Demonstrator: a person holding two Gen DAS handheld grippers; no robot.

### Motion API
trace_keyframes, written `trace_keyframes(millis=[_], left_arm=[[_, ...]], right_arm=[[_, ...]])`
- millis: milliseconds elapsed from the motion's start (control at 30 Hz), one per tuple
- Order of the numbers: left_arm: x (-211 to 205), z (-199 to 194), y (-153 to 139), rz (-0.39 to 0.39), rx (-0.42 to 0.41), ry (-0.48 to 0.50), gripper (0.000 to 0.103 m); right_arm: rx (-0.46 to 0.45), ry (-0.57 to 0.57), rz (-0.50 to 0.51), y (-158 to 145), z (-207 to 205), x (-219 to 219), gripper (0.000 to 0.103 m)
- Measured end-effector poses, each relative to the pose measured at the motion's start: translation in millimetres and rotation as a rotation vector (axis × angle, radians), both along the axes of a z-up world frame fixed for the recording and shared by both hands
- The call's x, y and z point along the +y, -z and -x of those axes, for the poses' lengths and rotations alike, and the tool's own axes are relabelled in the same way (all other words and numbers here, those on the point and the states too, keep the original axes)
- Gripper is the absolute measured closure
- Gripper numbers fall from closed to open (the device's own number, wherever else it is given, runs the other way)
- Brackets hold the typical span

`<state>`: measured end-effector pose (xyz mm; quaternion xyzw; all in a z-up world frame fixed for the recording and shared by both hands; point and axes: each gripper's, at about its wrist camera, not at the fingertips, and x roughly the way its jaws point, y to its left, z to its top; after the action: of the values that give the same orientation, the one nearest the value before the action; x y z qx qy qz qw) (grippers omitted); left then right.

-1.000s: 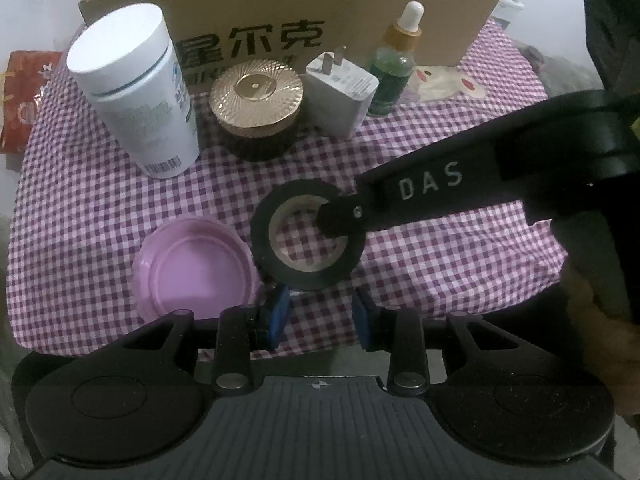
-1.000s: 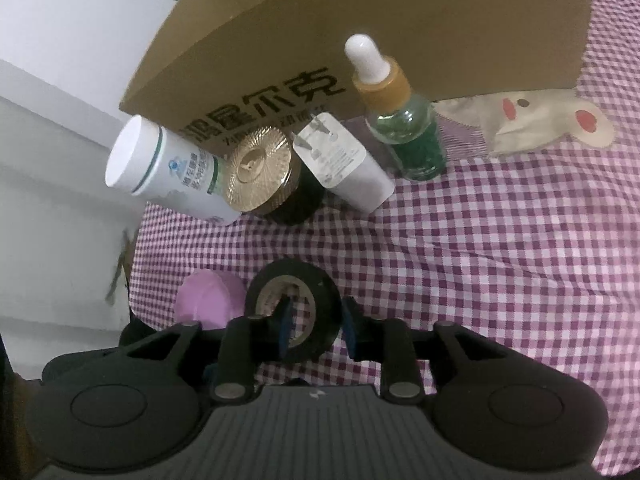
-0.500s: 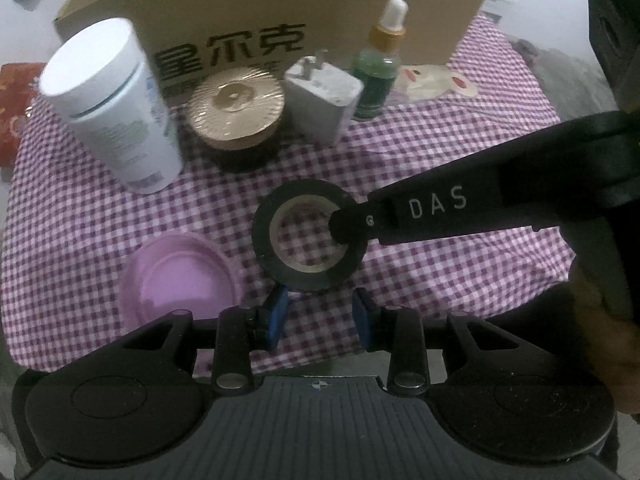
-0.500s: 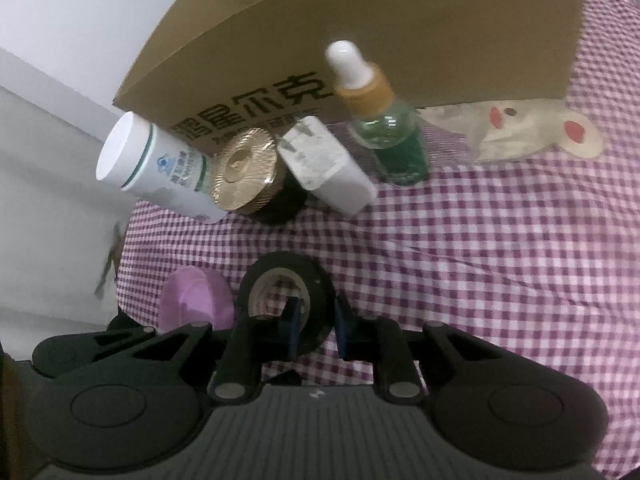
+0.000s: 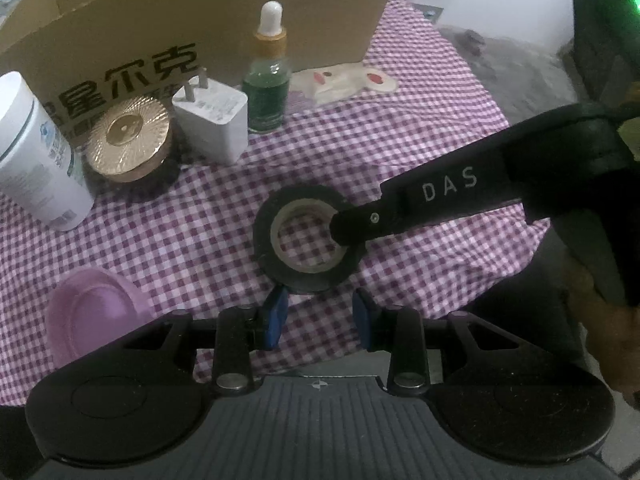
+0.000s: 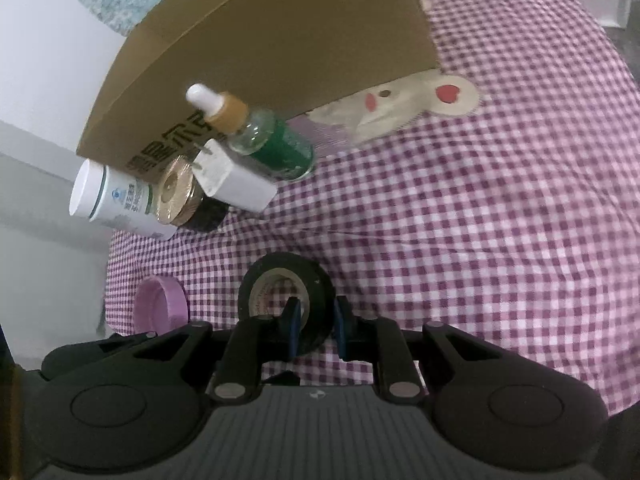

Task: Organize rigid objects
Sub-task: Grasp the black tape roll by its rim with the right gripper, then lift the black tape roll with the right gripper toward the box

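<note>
The right hand-held gripper (image 6: pixel 314 326) has its jaws pinched on the wall of a black tape roll (image 6: pixel 286 294), one finger inside the hole and the other against the outer face. The roll sits on the purple checked cloth of the table (image 6: pixel 480 240); whether it is lifted clear I cannot tell. From the other side, the same tape roll (image 5: pixel 308 238) shows with the right gripper's black finger (image 5: pixel 352 226) reaching into its centre. The left hand-held gripper (image 5: pixel 320 316) hangs just short of the roll, its jaws parted with nothing between them. To the left lies a pink lid (image 5: pixel 92 316). Further back, lined up before a cardboard box (image 5: pixel 200 20), stand a white canister (image 5: pixel 32 156), a gold-lidded jar (image 5: pixel 128 140), a white charger plug (image 5: pixel 212 120) and a green dropper bottle (image 5: pixel 268 76).
</note>
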<state>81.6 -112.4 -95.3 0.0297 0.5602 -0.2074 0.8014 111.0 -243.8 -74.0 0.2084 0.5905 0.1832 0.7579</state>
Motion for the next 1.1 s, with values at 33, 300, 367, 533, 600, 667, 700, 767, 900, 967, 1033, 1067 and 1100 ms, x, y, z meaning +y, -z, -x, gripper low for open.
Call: trace_keyframes(millis=[33, 300, 367, 533, 600, 667, 700, 767, 900, 967, 1033, 1067, 1100], left_arm=[[-0.3, 0.7, -0.8, 0.004, -0.007, 0.002, 0.068], [11.9, -2.9, -17.5, -0.003, -0.036, -0.001, 0.059], [11.3, -5.3, -17.4, -0.001, -0.025, -0.003, 0.054], [6.0, -8.4, -19.1, -0.011, -0.033, 0.008, 0.045], [3.0, -10.7, -16.6, -0.028, -0.038, 0.009, 0.045], [1.9, -13.0, -14.8, -0.033, -0.037, 0.008, 0.045], [2.0, -13.9, -14.4, -0.033, -0.035, 0.006, 0.045], [1.7, -15.6, -13.2, -0.035, -0.035, 0.005, 0.045], [0.7, -17.4, -12.5, -0.040, -0.041, 0.002, 0.044], [0.6, -17.4, -12.2, -0.042, -0.045, 0.000, 0.043], [1.1, -16.6, -12.6, -0.043, -0.047, -0.002, 0.044], [1.3, -16.2, -12.4, -0.043, -0.046, -0.002, 0.044], [1.1, -16.3, -12.4, -0.043, -0.046, -0.002, 0.044]], right_arm=[[0.004, 0.008, -0.016, 1.6, 0.2, -3.0, 0.084], [-0.009, 0.016, -0.040, -4.0, 4.7, -15.8, 0.082], [-0.007, 0.008, -0.037, -1.4, 3.0, -11.7, 0.082], [-0.022, -0.015, -0.015, 0.9, 0.3, -2.3, 0.080], [-0.019, -0.014, -0.018, 3.5, -1.4, -1.3, 0.081], [-0.014, -0.010, -0.022, 4.4, -1.8, -1.4, 0.081], [-0.016, -0.009, -0.021, 4.3, -1.9, -1.8, 0.081], [-0.017, -0.008, -0.022, 3.1, -2.3, -3.1, 0.081], [-0.024, -0.012, -0.019, 1.5, -2.9, -2.9, 0.080], [-0.028, -0.016, -0.019, 1.6, -3.3, -2.0, 0.079], [-0.031, -0.023, -0.019, 1.5, -4.0, -2.0, 0.079], [-0.033, -0.027, -0.016, 1.1, -3.6, -1.9, 0.078], [-0.036, -0.032, -0.012, 0.6, -3.0, -1.2, 0.078]])
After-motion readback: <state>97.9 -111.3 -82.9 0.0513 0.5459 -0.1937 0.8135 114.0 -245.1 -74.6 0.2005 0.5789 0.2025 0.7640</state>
